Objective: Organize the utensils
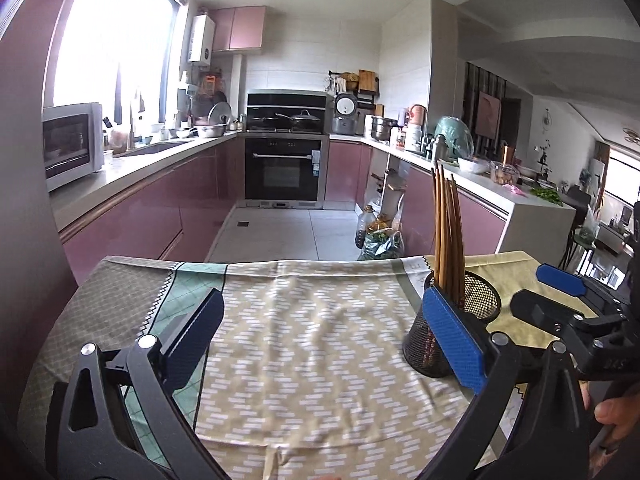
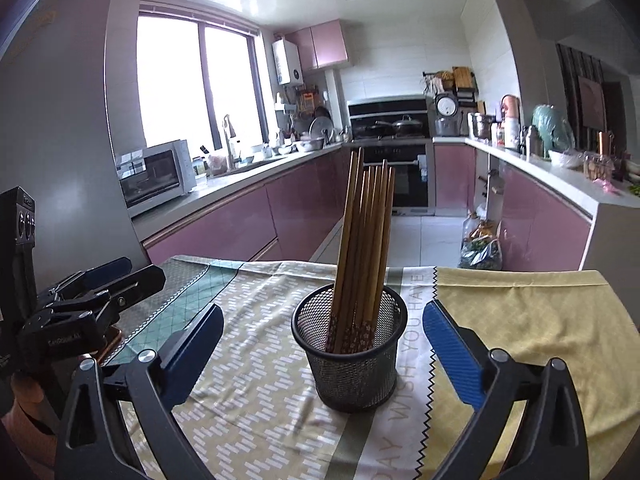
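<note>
While bundled, roughly eight chopsticks (image 2: 362,240) stand in one mesh holder (image 2: 352,356).

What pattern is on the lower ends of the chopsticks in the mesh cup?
Dark red with small pale flowers on the chopsticks, seen through the mesh cup; right wrist view shows it best.

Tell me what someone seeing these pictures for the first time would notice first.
A bundle of wooden chopsticks standing upright in a black mesh cup, in the middle of a table under a patterned cloth. The right gripper frames the cup with its blue-padded jaws wide apart, not touching it. The left gripper is just as open over bare cloth, with a pink-cabinet kitchen behind.
</note>
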A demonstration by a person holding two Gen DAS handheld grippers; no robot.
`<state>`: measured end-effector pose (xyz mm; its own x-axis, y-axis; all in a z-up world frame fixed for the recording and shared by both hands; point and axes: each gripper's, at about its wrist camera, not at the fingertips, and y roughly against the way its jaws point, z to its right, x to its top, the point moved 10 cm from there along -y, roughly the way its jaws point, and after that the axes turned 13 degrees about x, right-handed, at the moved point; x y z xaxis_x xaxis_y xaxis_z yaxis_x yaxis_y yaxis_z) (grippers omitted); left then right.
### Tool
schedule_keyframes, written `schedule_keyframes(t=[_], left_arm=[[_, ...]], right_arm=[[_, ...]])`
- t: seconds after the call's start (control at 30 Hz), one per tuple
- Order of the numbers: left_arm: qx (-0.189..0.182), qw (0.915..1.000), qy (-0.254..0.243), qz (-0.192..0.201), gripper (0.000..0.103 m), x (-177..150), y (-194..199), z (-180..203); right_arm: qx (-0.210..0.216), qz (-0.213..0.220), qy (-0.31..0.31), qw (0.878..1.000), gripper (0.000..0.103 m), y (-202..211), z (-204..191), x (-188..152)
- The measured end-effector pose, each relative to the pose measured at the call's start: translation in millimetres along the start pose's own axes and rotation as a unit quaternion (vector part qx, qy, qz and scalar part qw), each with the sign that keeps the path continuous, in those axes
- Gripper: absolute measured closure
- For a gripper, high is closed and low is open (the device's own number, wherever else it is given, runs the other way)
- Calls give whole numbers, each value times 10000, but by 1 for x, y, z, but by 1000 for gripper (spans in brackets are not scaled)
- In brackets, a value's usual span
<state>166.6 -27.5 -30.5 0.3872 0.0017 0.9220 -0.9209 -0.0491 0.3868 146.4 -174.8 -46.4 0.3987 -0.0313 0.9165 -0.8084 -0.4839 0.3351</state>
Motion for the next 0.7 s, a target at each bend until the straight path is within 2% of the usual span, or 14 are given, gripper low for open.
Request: schedule_keyframes(t=[0.2, 0.4, 0.7], left_arm=[[128, 9996, 101, 218, 5, -3, 21, -16], [261, 9984, 186, 459, 5, -5, 40, -22], [283, 9978, 206, 568, 5, -7, 53, -28]], right_arm=[[-279, 300, 278, 9988, 6, 15, -11, -4], [-324, 457, 204, 9982, 6, 23, -16, -9], [-371, 516, 224, 9977, 6, 26, -23, -12]])
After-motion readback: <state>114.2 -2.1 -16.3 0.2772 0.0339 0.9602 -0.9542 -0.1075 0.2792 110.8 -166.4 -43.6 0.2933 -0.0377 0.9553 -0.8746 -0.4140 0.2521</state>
